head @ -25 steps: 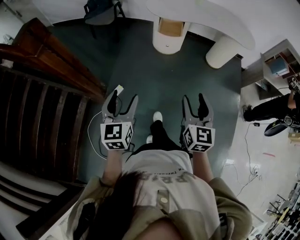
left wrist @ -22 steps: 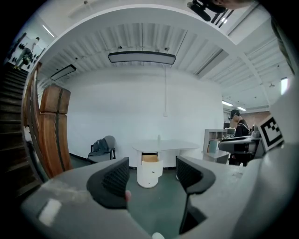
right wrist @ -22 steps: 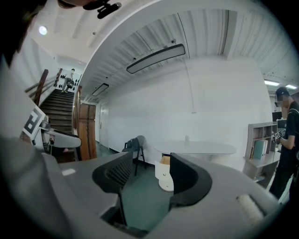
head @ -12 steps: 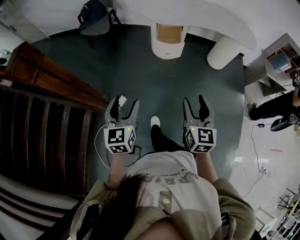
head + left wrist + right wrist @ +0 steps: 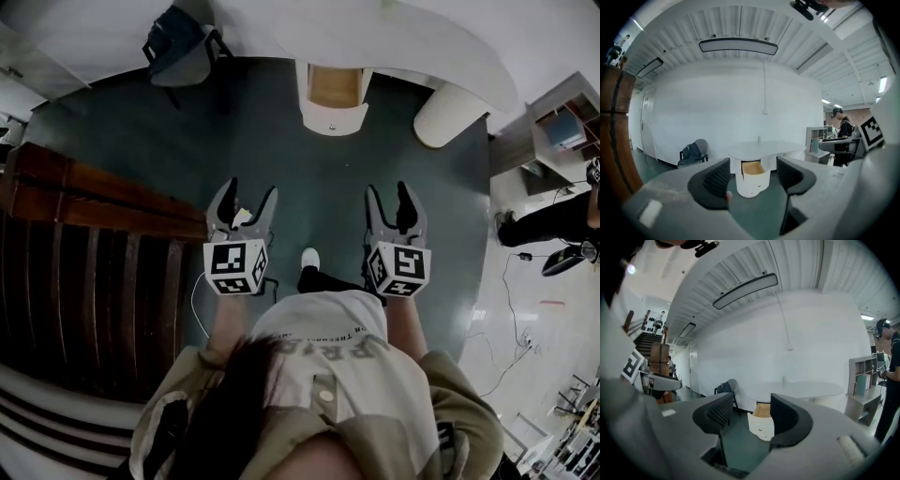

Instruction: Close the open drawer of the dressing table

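The white dressing table [image 5: 422, 37] stands ahead by the far wall, its curved top on rounded white pedestals. Its top drawer [image 5: 335, 86] is pulled out, showing a tan wooden inside; it appears again as the drawer [image 5: 751, 168] in the left gripper view and the drawer [image 5: 762, 412] in the right gripper view. My left gripper [image 5: 243, 199] and right gripper [image 5: 395, 199] are held side by side at waist height, well short of the table. Both are open and hold nothing.
A dark wooden stair railing [image 5: 94, 244] runs along my left. A chair with a dark bag [image 5: 178, 42] stands by the wall at far left. A grey shelf unit [image 5: 558, 131] and a person in black [image 5: 548, 220] are at the right. Dark green floor [image 5: 319, 178] lies between me and the table.
I have stepped forward: the dressing table and open drawer sit slightly nearer, and the railing has slid back on my left. Both grippers stay open and level.
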The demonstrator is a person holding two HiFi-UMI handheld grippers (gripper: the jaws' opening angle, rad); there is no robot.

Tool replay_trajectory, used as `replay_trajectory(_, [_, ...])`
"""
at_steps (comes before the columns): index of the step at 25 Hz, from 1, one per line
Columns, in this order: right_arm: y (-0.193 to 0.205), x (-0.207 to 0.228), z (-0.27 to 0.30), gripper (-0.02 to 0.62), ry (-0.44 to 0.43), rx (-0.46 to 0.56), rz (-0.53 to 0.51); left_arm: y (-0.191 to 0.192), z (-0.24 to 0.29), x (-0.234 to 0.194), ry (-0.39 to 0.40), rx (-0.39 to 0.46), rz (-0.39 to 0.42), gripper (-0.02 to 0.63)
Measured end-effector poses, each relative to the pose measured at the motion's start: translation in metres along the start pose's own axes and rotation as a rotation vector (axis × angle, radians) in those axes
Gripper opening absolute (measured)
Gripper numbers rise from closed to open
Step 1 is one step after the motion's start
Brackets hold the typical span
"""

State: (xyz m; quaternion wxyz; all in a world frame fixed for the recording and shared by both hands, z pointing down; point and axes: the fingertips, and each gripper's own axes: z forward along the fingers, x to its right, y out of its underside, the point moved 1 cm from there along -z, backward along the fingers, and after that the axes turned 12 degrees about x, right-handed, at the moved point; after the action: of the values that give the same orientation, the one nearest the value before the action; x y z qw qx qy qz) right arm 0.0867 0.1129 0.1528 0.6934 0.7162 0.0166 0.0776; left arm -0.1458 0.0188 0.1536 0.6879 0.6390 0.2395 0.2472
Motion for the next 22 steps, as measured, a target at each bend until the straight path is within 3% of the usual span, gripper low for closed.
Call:
replay_trajectory(9, [-0.019, 0.029, 0.063, 0.239, 0.029, 0.060, 0.005, -0.031, 0.073, -0.019, 0.016, 0.046, 0.046, 0.321])
replay_trajectory(16, [-0.022, 0.043, 0.073, 0.239, 0.055, 0.113, 0.008, -0.024, 0.090, -0.025, 0.027, 0.042, 0.046, 0.321])
replay_trajectory(22, [-0.017, 0.054, 0.076, 0.239, 0.070, 0.098, -0.026, -0.022, 0.100, -0.029, 0.029, 0.036, 0.047, 0.321])
